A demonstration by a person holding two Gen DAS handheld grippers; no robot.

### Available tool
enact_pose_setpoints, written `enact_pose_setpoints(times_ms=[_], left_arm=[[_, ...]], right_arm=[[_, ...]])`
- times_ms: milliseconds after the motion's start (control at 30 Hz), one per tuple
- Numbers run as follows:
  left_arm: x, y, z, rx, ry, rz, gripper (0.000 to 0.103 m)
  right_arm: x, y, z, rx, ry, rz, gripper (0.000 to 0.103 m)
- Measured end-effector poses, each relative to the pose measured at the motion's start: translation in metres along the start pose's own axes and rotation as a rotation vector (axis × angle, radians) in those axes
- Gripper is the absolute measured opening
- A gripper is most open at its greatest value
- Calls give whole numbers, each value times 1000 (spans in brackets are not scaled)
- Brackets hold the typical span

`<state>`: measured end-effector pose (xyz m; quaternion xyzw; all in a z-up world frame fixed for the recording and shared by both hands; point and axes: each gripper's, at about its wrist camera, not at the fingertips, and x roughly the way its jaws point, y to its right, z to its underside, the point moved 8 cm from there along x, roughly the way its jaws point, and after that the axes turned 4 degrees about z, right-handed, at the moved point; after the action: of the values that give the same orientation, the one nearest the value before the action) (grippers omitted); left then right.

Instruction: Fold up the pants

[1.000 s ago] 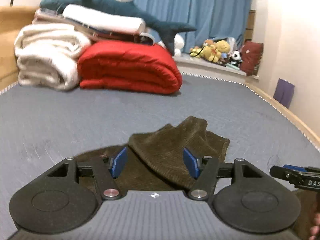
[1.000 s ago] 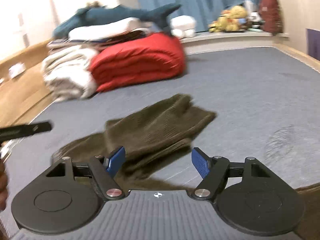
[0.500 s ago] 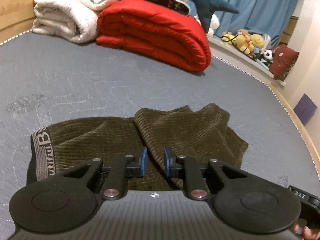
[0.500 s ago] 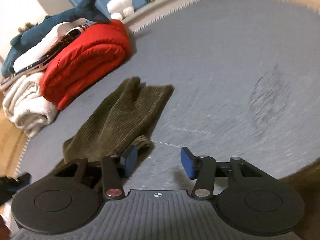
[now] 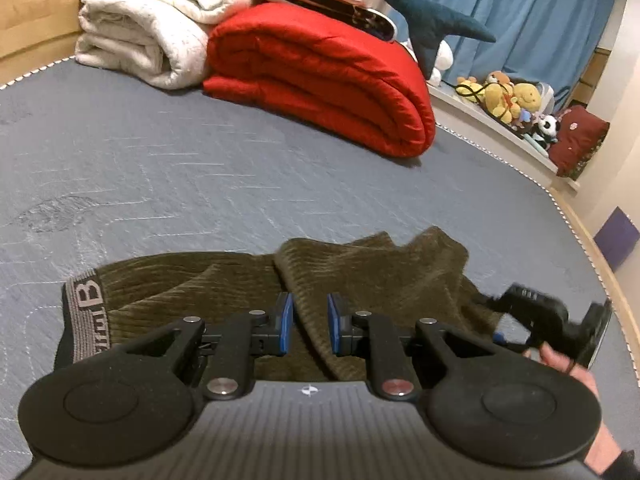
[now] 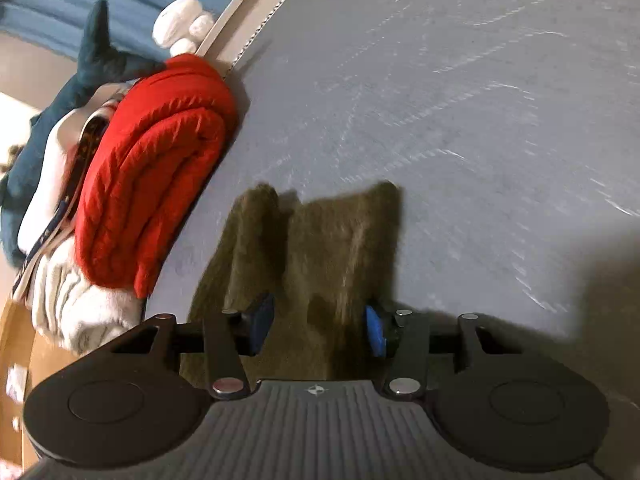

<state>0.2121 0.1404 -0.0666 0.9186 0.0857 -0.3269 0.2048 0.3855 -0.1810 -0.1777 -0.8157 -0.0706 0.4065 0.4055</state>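
My left hand-held gripper [image 5: 307, 328] pinches pants [image 5: 380, 276] fold | right [image 6: 320, 326] straddles them, unclamped | bed [image 5: 160, 168] bare beyond, edge right

Olive-brown ribbed corduroy pants [image 5: 360, 272] are showing a soft matt pile. The grey stitched quilted mattress cover [image 5: 168, 168] is looking matt, and the folded red padded quilt [image 5: 320, 76] is giving a slight satin sheen.

One pair of pants [image 5: 360, 276], one red quilt [image 5: 320, 76], one white blanket [image 5: 152, 28], one toy shark [image 5: 432, 20], two tongs [image 5: 308, 324].
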Motion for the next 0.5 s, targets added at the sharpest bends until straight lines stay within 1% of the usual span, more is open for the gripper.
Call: enact_pose_setpoints(times_ms=[33,67,100,167,200,267,333,400,433,500], left_arm=[[1,0,1,-4,-2,-3,20],[1,0,1,-9,-5,-2,20],[1,1,1,-13,-5,1,20],[-1,4,2,-11,-5,10,20],[-3,6,2,-6,0,16,20],[-8,11,1,5,10,32,20],[-12,14,1,20,17,50,20],[-14,18,1,42,18,72,20],[-15,20,1,56,16,84,20],[-12,28,5,100,0,116,20]], right_arm=[[6,-3,-4,9,1,5,39],[10,-6,-8,2,-1,19,15],[12,-8,-10,-14,-1,36,8],[-1,-14,-22,-65,33,61,7],[-13,-18,-29,-81,52,54,7],[-52,-30,-50,-106,122,15,7],[-100,-37,-71,-124,213,-13,7],[-159,-30,-97,-101,354,-6,7],[-193,-20,-112,-74,438,11,7],[-252,12,-140,-15,598,80,7]])
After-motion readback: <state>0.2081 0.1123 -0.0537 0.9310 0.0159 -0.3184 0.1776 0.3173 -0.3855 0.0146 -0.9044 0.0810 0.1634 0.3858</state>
